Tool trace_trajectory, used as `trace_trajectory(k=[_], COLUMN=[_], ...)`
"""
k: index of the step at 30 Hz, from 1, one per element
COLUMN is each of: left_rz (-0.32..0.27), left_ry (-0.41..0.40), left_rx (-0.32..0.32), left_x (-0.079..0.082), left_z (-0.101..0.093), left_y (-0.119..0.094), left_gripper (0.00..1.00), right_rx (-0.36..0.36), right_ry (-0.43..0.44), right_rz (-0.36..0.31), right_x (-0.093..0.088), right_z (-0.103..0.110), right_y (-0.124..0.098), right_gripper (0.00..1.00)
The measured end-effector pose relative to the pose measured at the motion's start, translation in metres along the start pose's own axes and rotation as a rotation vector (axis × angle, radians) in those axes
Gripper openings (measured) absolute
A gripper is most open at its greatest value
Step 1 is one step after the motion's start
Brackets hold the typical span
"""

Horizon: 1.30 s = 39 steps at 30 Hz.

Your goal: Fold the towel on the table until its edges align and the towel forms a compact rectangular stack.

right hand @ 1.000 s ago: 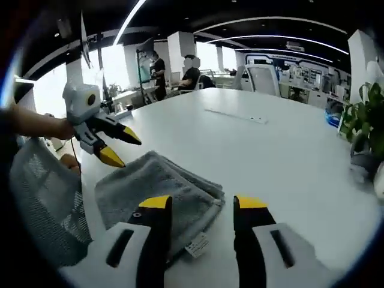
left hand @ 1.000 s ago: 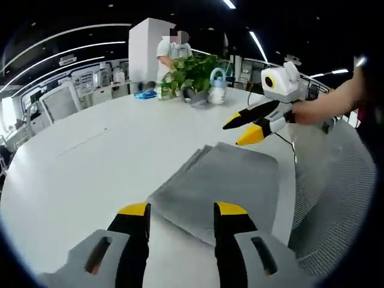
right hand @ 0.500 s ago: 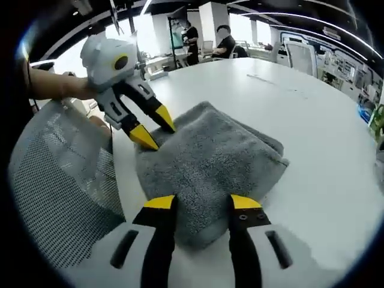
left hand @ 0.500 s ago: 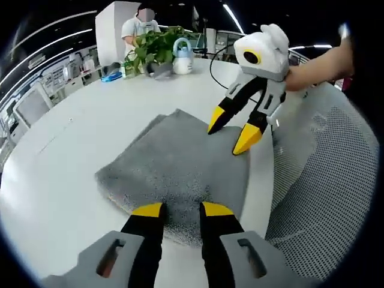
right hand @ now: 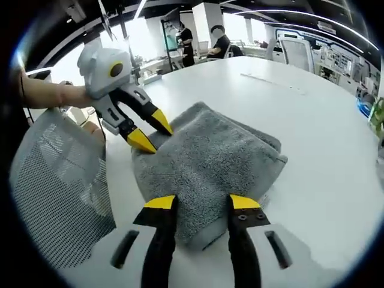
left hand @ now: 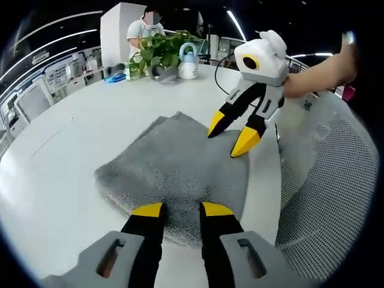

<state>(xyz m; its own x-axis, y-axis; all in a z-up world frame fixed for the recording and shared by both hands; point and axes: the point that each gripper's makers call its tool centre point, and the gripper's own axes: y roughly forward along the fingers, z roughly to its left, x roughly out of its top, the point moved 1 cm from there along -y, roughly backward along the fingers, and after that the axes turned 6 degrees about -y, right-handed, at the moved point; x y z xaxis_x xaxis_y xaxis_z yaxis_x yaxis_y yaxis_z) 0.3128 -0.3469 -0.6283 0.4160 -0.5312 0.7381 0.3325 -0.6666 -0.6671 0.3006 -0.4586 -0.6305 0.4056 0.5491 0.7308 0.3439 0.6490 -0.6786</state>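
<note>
A grey towel (left hand: pixel 174 165) lies folded into a thick rectangle on the white table (left hand: pixel 72 150), near its edge. In the left gripper view my left gripper (left hand: pixel 182 210) stands open at the towel's near edge, with terry cloth showing between its jaws. My right gripper (left hand: pixel 230 135) comes in from the right, open, its yellow tips at the towel's far right corner. In the right gripper view the towel (right hand: pixel 210 159) runs away from my right gripper (right hand: pixel 202 203), whose jaws straddle its near edge. There the left gripper (right hand: pixel 151 133) touches the far left corner.
A mesh chair (left hand: pixel 324 198) stands against the table's edge beside the towel, also seen as the chair (right hand: pixel 60 192). Potted plants (left hand: pixel 159 48) and a watering can (left hand: pixel 188 54) sit at the table's far side. People stand in the background (right hand: pixel 219 39).
Over the last second both grippers came down onto opposite ends of the towel and their jaws narrowed. In the last half second they lifted very slightly; the towel stayed flat.
</note>
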Motion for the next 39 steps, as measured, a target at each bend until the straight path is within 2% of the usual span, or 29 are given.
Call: trace_trajectory(k=[21, 29, 39], left_rz=[-0.009, -0.056, -0.063], left_ry=[-0.003, -0.017, 0.005], left_rx=[0.005, 0.007, 0.034], left_x=[0.039, 0.051, 0.064], left_z=[0.080, 0.103, 0.124], left_y=[0.032, 0.043, 0.054], left_gripper=[0.24, 0.23, 0.23], right_rx=[-0.024, -0.036, -0.052], right_ry=[-0.003, 0.010, 0.021], right_rz=[0.001, -0.009, -0.002], right_x=[0.038, 0.048, 0.058], right_z=[-0.081, -0.105, -0.131], right_y=[0.032, 0.040, 0.049], right_gripper=[0.32, 0.31, 0.31])
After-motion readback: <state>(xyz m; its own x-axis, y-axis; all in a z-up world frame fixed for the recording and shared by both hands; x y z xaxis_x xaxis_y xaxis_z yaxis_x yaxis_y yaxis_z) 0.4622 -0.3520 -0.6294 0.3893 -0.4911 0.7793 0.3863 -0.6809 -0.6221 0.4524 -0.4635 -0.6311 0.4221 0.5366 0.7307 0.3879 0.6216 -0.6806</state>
